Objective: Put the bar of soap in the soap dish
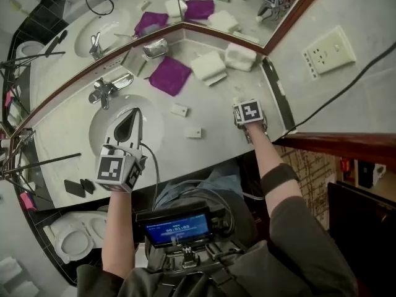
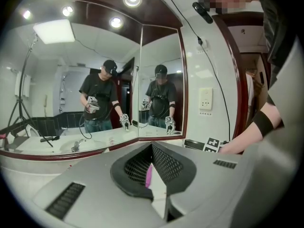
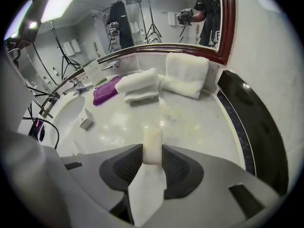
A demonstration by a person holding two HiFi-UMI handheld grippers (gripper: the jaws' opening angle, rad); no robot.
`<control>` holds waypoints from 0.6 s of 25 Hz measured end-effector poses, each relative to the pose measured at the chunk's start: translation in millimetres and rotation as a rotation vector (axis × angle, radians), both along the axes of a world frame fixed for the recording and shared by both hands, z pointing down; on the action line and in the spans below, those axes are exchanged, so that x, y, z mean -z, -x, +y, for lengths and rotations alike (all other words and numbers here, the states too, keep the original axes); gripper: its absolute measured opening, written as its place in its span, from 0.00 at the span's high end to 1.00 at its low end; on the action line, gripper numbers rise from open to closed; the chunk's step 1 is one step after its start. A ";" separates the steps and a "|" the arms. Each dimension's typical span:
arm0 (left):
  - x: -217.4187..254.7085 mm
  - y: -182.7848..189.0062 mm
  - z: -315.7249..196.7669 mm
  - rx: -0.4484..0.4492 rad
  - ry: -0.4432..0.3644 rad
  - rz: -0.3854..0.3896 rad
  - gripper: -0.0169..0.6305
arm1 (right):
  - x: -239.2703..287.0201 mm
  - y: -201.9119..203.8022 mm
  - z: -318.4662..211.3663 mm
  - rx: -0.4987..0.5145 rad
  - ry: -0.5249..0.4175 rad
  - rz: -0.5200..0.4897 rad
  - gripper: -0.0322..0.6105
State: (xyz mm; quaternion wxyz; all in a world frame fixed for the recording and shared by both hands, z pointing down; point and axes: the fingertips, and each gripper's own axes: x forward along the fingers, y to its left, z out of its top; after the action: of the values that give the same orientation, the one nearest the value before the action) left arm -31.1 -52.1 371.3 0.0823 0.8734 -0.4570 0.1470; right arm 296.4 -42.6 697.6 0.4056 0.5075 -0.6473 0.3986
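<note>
A cream bar of soap [image 3: 152, 137] stands on end between the jaws of my right gripper [image 3: 152, 149], which is shut on it. This gripper points steeply down at the pale marble counter [image 3: 190, 122]. In the head view its marker cube [image 1: 247, 112] hides the soap. My left gripper [image 1: 132, 119] is shut with nothing in it and hangs over the sink basin [image 1: 99, 127]. A shiny metal dish [image 1: 155, 47] sits in the back corner. Another shiny metal piece [image 1: 122, 80] lies by the faucet [image 1: 102, 92].
Folded white towels [image 1: 208, 66] [image 1: 240, 56] and a purple cloth [image 1: 169, 75] lie at the back. Two small white boxes [image 1: 179, 110] [image 1: 193, 132] sit mid-counter. A black strip [image 1: 276, 94] runs along the right wall. Mirrors line the back, and a toilet [image 1: 74, 240] stands below left.
</note>
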 end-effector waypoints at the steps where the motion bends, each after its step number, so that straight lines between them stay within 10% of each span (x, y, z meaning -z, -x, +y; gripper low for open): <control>1: -1.3 1.8 -0.7 0.007 -0.003 0.003 0.97 | -2.9 -0.8 1.3 -0.004 0.003 -0.001 0.73; 15: -1.3 5.9 3.1 -0.005 -0.023 -0.005 0.97 | -3.9 2.6 2.0 -0.039 -0.034 -0.021 0.68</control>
State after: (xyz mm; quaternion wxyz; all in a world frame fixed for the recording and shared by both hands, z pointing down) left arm -37.0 -49.0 372.6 0.0707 0.8751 -0.4566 0.1440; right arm 293.9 -40.7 701.5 0.3821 0.5227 -0.6481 0.4009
